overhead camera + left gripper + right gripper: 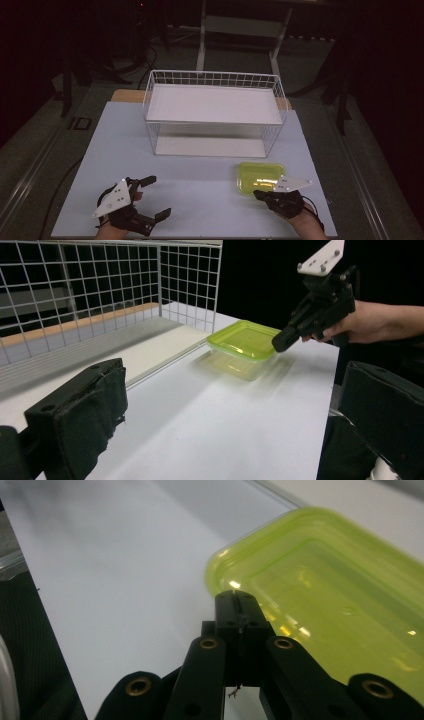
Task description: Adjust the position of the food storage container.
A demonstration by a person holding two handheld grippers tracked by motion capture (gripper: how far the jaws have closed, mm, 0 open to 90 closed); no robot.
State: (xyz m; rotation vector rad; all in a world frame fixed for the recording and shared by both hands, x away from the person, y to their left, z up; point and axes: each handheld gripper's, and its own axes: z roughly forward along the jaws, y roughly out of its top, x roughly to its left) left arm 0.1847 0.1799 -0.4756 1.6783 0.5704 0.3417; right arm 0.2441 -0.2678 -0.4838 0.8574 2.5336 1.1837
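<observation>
Now the right tool is clenched with nothing between its jaws, its tip at the near edge of the green container, which lies on the white surface near the wire basket. At the left, the left tool is released.

Lidded yellow-green container, flat on table

Yellow-green translucent container, white wire basket, black gripper, pale table
</observation>
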